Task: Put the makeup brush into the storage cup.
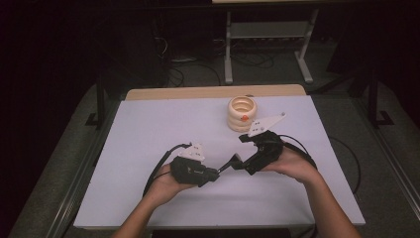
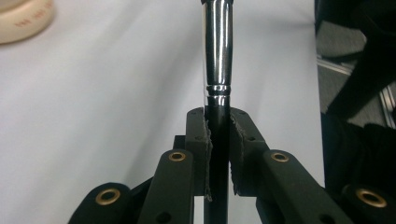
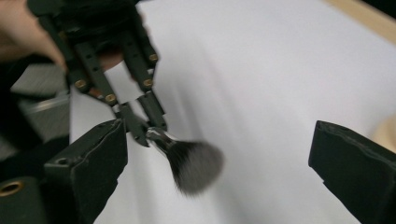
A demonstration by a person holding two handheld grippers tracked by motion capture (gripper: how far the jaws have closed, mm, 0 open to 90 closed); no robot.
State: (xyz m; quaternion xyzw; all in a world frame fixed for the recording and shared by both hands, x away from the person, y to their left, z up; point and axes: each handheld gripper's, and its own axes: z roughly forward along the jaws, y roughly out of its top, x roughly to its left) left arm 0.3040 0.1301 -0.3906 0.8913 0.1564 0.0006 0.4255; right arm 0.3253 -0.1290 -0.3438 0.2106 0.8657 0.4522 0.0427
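A makeup brush [image 1: 231, 163] with a black handle, a chrome ferrule [image 2: 217, 56] and dark bristles [image 3: 194, 165] is held above the white table. My left gripper [image 1: 218, 172] is shut on the black handle, and in the left gripper view its pads [image 2: 218, 121] press on both sides of it. The brush head points toward my right gripper [image 1: 244, 154]. In the right gripper view that gripper [image 3: 219, 135] stands wide open, with the bristles hanging between its jaws and touching neither. The left gripper [image 3: 142, 126] faces it there.
A stack of cream rings [image 1: 242, 113] stands at the back of the white table [image 1: 148, 134], just beyond the right gripper; its edge is in the left gripper view [image 2: 23, 18]. Cables trail from both grippers. Floor and table legs lie beyond the far edge.
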